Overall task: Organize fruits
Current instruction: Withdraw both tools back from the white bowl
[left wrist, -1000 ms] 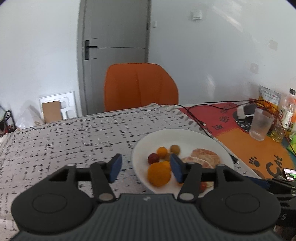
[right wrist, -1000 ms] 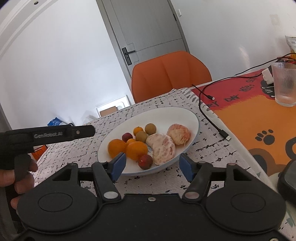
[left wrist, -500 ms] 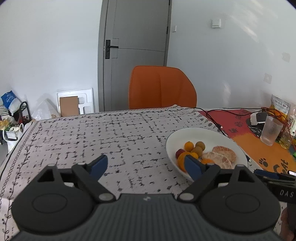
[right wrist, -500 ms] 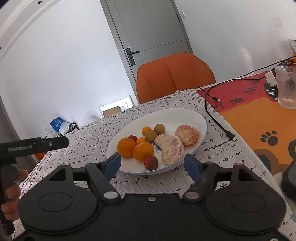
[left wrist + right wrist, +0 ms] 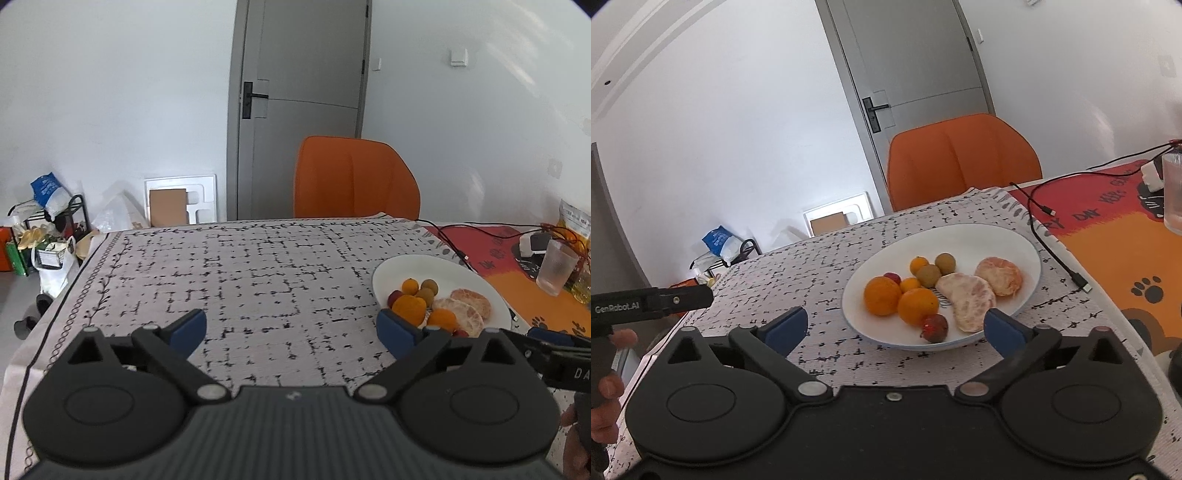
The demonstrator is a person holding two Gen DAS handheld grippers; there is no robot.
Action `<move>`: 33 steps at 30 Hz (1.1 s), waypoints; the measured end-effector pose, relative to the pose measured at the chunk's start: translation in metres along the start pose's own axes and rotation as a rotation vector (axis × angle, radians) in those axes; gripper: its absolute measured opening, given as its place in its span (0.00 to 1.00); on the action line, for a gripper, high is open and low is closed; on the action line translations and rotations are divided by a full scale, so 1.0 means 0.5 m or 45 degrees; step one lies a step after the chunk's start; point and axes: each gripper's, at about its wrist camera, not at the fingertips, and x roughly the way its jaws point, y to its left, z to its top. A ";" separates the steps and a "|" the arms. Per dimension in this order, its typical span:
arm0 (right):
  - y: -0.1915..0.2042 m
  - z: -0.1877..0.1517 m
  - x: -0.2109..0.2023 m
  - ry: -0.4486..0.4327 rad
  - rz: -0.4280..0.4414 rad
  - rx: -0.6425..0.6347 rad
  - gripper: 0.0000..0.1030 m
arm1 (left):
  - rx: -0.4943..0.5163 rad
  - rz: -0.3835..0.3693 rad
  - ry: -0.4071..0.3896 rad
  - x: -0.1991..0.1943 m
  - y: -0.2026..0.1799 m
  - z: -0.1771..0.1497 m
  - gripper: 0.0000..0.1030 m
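A white plate (image 5: 1015,240) on the patterned tablecloth holds two oranges (image 5: 882,295), two peeled citrus halves (image 5: 966,301), small orange, green-brown and dark red fruits (image 5: 934,326). The plate also shows in the left wrist view (image 5: 413,267), to the right. My right gripper (image 5: 892,328) is open and empty, low in front of the plate's near rim. My left gripper (image 5: 291,330) is open wide and empty over bare tablecloth, left of the plate; its right fingertip is near the plate's left edge.
An orange chair (image 5: 354,177) stands behind the table. A black cable (image 5: 1056,236), a red-orange mat (image 5: 1126,236) and a glass (image 5: 557,269) lie right of the plate. The table's left edge (image 5: 74,295) is close.
My left gripper has opened wider and moved left and back, away from the plate. My right gripper has opened wider and pulled back slightly.
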 end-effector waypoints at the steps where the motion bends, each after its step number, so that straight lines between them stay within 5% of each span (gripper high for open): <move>1: 0.003 0.000 -0.001 0.000 0.003 0.002 1.00 | -0.009 0.001 0.001 -0.005 0.005 -0.001 0.96; 33: 0.093 -0.006 -0.068 -0.022 0.069 -0.070 1.00 | -0.155 0.097 -0.093 -0.175 0.124 -0.048 1.00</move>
